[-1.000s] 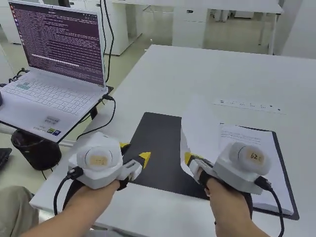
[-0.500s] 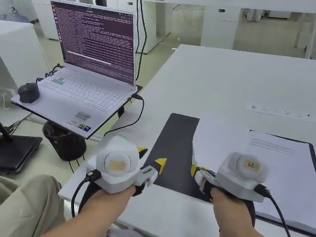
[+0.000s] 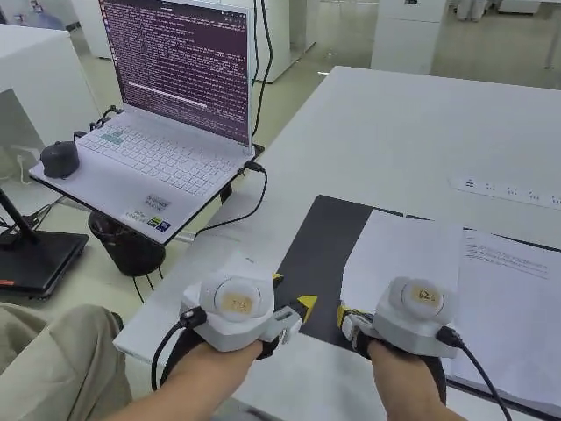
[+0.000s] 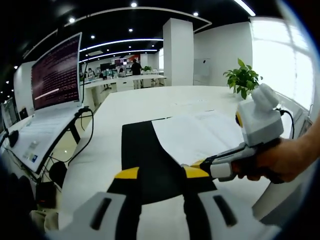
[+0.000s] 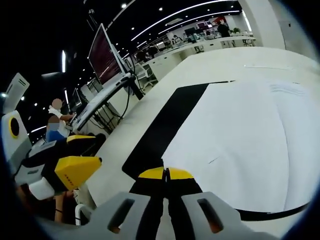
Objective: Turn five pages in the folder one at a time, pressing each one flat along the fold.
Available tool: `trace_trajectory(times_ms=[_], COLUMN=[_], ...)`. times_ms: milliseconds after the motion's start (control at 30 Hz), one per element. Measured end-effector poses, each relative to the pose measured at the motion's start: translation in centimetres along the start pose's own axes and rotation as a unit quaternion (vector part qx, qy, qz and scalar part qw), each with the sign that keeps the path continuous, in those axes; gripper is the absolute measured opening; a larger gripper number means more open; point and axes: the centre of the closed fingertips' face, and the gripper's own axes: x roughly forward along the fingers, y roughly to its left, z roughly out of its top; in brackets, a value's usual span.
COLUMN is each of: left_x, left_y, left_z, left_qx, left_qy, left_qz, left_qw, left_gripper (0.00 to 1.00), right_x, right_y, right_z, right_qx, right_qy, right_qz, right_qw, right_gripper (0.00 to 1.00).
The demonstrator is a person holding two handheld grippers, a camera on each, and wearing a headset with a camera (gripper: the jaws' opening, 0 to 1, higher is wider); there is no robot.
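An open black folder lies on the white table, with a stack of printed sheets on its right half. My right gripper is shut on the lower corner of one white page, which hangs low and slightly curved over the black left cover. In the right gripper view the jaws meet at that page corner, my right gripper. My left gripper is open beside it, at the folder's near left edge, holding nothing. The left gripper view has my left gripper open over the black cover.
An open laptop and a mouse sit on a side stand to the left, with cables trailing to the table edge. A white power strip lies beyond the folder. A potted plant stands far off.
The page stood raised above the folder a second ago; it has come down leftwards, low over the black cover, still pinched by my right gripper. My head has turned left.
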Motion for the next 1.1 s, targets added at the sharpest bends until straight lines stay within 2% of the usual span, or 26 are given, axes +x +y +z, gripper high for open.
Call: trace_trajectory(times_ms=[200, 367, 667, 800, 933, 1000, 1100], left_x=[0.7, 1.1, 1.8, 2.3, 3.4, 4.1, 5.1], left_y=[-0.3, -0.2, -0.7, -1.2, -2.4, -3.1, -4.2], left_z=[-0.3, -0.9, -1.6, -1.5, -1.1, -0.8, -1.0], left_qx=[0.001, 0.001, 0.004, 0.001, -0.003, -0.003, 0.0], left_qy=[0.008, 0.02, 0.035, 0.037, 0.035, 0.035, 0.039], left_qz=[-0.006, -0.006, -0.012, -0.016, -0.026, -0.031, -0.04], left_qw=[0.9999, 0.9998, 0.9993, 0.9992, 0.999, 0.9989, 0.9984], left_gripper=[0.31, 0.31, 0.3, 0.3, 0.3, 0.3, 0.29], right_x=[0.8, 1.1, 0.9, 0.2, -1.7, -2.6, -3.9], right_y=[0.1, -0.3, 0.7, 1.2, 1.2, 0.6, -1.1], right_z=[-0.8, -1.8, -2.5, -2.3, -2.0, -1.8, -1.5], right_qx=[-0.011, -0.02, -0.017, -0.02, -0.027, -0.029, -0.027], right_qy=[0.015, 0.03, 0.027, 0.017, 0.004, -0.004, -0.014], right_qz=[0.002, 0.0, 0.019, 0.028, 0.028, 0.023, 0.007], right_qw=[0.9998, 0.9993, 0.9993, 0.9993, 0.9992, 0.9993, 0.9995], right_gripper=[0.0, 0.0, 0.05, 0.09, 0.08, 0.06, 0.05])
